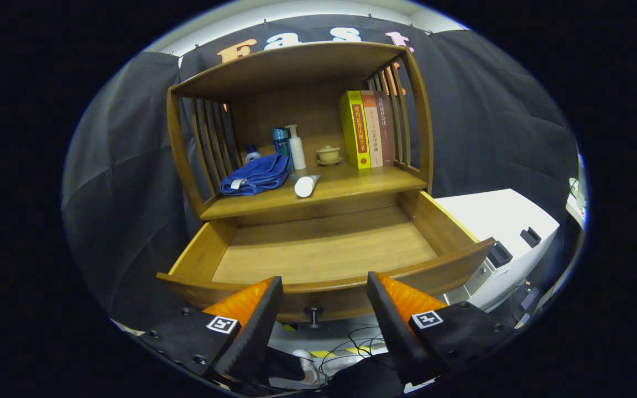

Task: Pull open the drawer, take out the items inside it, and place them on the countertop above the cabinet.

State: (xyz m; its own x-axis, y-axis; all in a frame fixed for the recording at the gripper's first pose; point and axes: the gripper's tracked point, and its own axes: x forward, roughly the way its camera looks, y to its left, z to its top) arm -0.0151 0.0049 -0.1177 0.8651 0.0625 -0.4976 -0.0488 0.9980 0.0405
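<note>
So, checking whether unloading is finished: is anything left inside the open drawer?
No, the drawer shows only its bare wooden bottom, beyond the open gripper.

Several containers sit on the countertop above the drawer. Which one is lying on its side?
The white tube, at the front of the countertop beside the blue towel. The white pump bottle and blue bottle behind it stand upright. The gripper is open, empty.

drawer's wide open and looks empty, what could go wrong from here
1. The drawer is pulled far out, with the open gripper just over its front rim; pressing down could tip or jam it.
2. The white tube lies on its side at the countertop's front edge; a nudge might roll it into the drawer.
3. The knob sits below the jaws and is easy to bump.
</note>
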